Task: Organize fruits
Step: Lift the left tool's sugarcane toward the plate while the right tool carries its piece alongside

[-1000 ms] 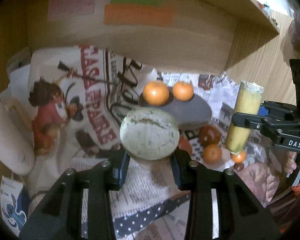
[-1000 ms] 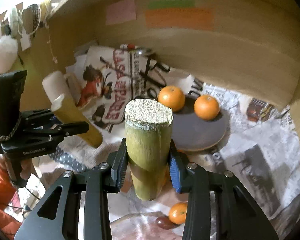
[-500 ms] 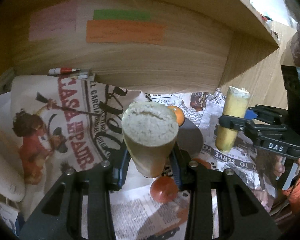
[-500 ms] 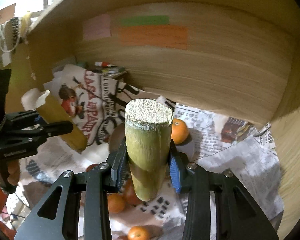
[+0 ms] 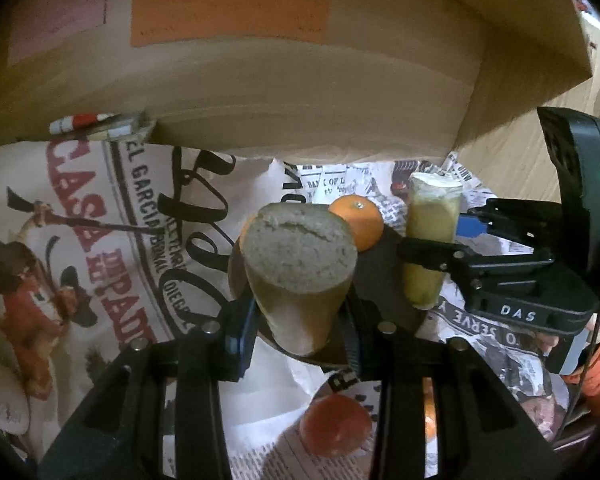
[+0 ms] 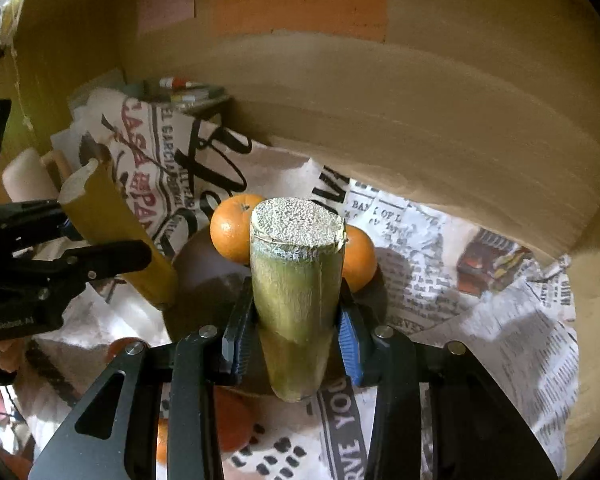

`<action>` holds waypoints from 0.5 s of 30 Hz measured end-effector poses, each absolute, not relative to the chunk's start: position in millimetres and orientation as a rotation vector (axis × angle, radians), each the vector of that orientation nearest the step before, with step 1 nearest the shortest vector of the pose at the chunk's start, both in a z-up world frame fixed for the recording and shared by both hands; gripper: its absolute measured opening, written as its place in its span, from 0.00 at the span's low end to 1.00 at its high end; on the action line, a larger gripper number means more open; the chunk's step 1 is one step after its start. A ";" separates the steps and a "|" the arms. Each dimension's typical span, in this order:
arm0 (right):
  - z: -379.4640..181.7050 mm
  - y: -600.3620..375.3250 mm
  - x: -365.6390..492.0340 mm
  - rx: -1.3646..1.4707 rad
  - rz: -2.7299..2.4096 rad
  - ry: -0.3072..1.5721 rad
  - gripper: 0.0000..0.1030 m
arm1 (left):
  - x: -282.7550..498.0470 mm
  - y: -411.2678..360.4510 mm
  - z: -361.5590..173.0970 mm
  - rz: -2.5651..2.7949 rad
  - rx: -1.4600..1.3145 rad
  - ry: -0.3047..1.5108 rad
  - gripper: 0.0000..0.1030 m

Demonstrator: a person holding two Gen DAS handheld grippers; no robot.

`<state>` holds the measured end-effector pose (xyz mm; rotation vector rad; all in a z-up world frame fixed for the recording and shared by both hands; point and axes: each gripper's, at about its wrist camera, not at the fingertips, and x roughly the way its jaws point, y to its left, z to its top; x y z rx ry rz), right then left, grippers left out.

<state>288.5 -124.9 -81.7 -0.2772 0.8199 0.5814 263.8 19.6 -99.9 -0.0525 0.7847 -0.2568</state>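
Note:
My left gripper is shut on a sugarcane piece, held upright over the near edge of a dark plate. My right gripper is shut on a greener sugarcane piece, also upright over the plate. Two oranges lie on the plate's far side; in the left wrist view one orange shows clearly and the other is mostly hidden behind the cane. Each gripper shows in the other's view: the right one, the left one.
Newspaper covers the shelf floor. Wooden walls close in behind and at the right, with coloured sticky notes on the back wall. Loose red and orange fruits lie in front of the plate. Pens lie at back left.
Both grippers have moved forward and down toward the plate with their sugarcane pieces. The plate and oranges now sit closer, directly behind the held pieces.

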 end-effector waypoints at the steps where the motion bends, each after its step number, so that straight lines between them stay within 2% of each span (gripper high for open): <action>1: -83.6 -123.0 291.6 -0.286 0.583 0.824 0.33 | 266.8 19.2 -102.0 -0.257 -0.052 0.791 0.36; 15: -108.1 -103.3 312.8 -0.323 0.606 0.886 0.33 | 295.9 10.4 -116.0 -0.282 -0.042 0.836 0.36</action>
